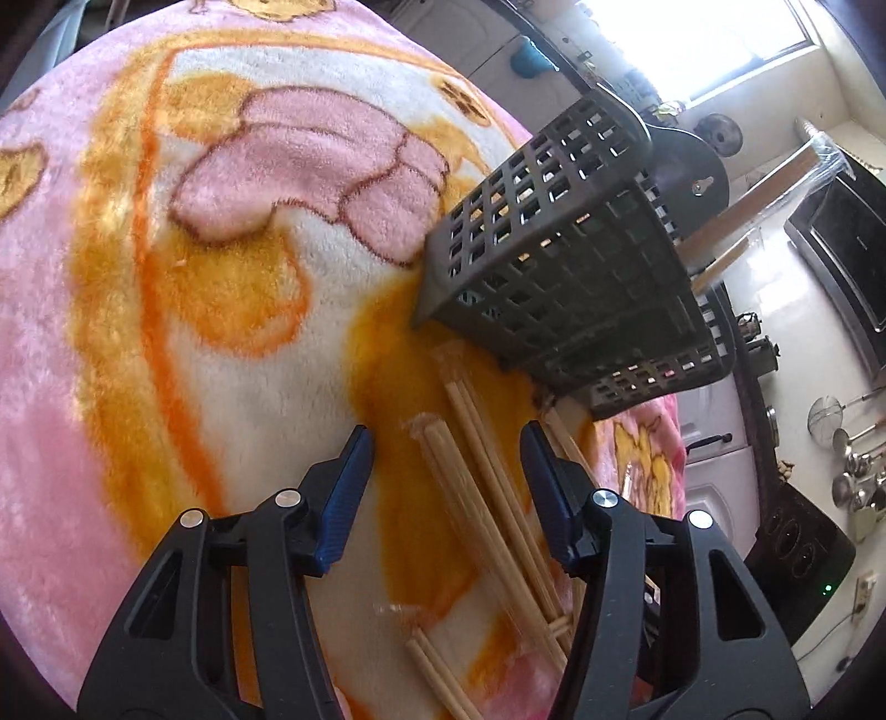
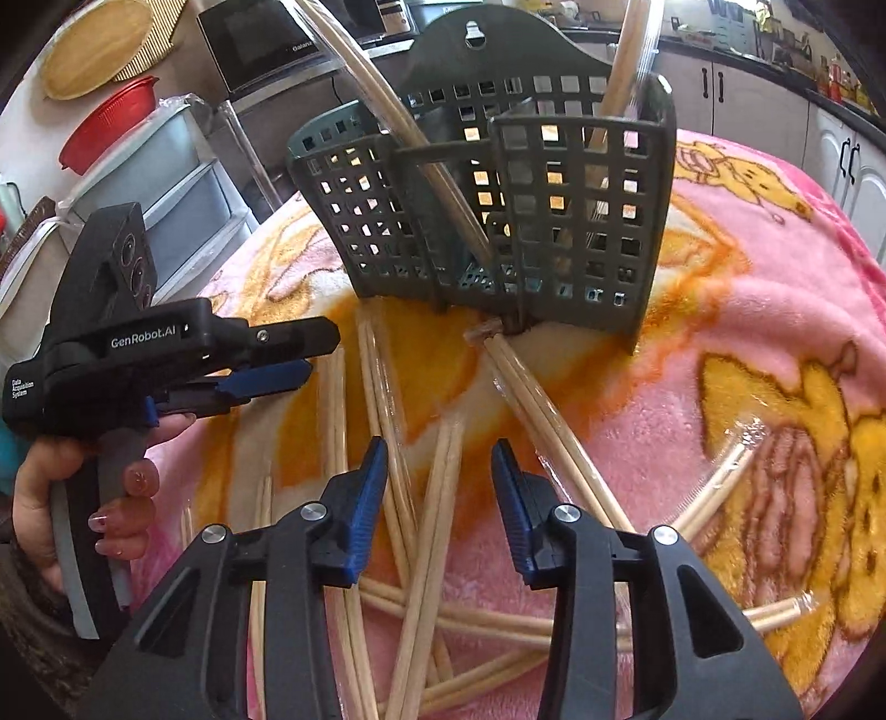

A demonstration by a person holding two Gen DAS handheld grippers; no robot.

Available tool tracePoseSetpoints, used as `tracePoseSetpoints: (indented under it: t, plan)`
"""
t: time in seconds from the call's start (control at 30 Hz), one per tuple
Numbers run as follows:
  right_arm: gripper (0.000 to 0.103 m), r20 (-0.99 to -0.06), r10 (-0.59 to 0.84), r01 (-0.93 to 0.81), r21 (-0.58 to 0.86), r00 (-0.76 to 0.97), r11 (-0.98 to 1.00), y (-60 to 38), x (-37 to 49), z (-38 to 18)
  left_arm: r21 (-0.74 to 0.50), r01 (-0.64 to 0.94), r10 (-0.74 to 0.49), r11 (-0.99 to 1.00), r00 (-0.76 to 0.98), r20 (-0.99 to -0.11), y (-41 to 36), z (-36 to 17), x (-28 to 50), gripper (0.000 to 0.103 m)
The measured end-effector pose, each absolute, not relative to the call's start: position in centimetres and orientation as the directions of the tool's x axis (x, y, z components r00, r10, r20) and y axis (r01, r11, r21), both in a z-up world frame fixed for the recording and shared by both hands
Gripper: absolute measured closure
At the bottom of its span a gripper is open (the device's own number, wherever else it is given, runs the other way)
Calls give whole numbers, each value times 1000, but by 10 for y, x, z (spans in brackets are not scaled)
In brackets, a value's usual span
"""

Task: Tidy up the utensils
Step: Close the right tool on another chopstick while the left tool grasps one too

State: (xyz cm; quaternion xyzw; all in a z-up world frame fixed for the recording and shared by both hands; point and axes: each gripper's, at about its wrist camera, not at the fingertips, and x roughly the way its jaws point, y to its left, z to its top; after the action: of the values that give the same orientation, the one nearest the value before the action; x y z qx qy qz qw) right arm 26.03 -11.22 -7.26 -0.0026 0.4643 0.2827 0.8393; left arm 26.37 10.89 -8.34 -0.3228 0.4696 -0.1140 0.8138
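A dark grey slotted utensil holder [image 1: 554,249] [image 2: 498,221] stands on a pink and orange blanket [image 1: 221,277] [image 2: 775,332]. Two wrapped chopstick bundles [image 2: 398,111] lean out of its compartments. Several loose chopstick pairs [image 1: 487,482] [image 2: 387,399] lie scattered on the blanket in front of it. My left gripper [image 1: 447,437] [image 2: 318,354] hovers low over them, open, with one wrapped pair between its blue pads but untouched. My right gripper [image 2: 440,446] is open too, straddling one pair [image 2: 443,482] without pressing it. A hand holds the left gripper's handle.
A microwave [image 2: 260,44], a red bowl [image 2: 105,127] and grey drawers [image 2: 166,183] stand beyond the blanket's left edge. White cabinets [image 2: 747,94] run along the back. Hanging ladles [image 1: 853,471] and a cooktop [image 1: 797,548] show at the right in the left wrist view.
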Motion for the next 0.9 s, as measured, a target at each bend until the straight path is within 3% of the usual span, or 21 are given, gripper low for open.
tracePoseSetpoints:
  t: [0.43, 0.6, 0.73, 0.9]
  plan:
    - [67, -795, 482, -457, 297, 369, 839, -108, 277, -82, -587, -154, -431, 795, 537, -725, 122, -88, 275, 97]
    - [72, -797, 487, -441, 316, 357, 840, -110, 281, -84, -598, -145, -441, 788, 545, -713, 129, -84, 272, 100]
    - [91, -792, 491, -443, 317, 364, 839, -114, 282, -80, -595, -114, -441, 795, 565, -698, 129, -73, 267, 101]
    - [92, -770, 506, -449, 321, 388, 834, -122, 277, -68, -602, -66, -452, 796, 596, -664, 124, -54, 258, 101]
